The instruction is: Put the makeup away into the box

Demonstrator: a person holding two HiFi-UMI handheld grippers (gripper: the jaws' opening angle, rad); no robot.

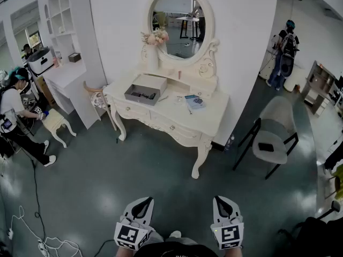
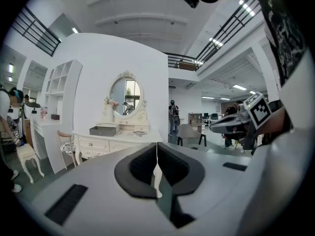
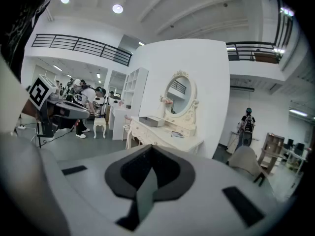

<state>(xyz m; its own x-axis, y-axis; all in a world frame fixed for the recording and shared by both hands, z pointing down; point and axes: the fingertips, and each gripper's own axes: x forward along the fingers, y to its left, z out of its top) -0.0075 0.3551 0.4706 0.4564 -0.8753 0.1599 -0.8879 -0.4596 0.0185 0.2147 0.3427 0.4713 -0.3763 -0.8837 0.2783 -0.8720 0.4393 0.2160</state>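
Both the left gripper (image 1: 142,201) and the right gripper (image 1: 223,201) were clenched shut with nothing between their jaws, held low over the grey floor (image 1: 134,170), well apart from the white dressing table (image 1: 177,125). The grey box (image 1: 146,89) sat open on the tabletop below the oval mirror (image 1: 177,23), and a flat blue item (image 1: 195,101) lay near it, on the side away from the shelves.

Oval mirror (image 1: 179,21), grey chair (image 1: 277,115), possibly flowers (image 1: 155,36), white stool (image 1: 55,121)

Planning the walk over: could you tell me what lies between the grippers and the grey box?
In the head view, only bare floor, then the dressing table front, lies between left gripper, right gripper and box.
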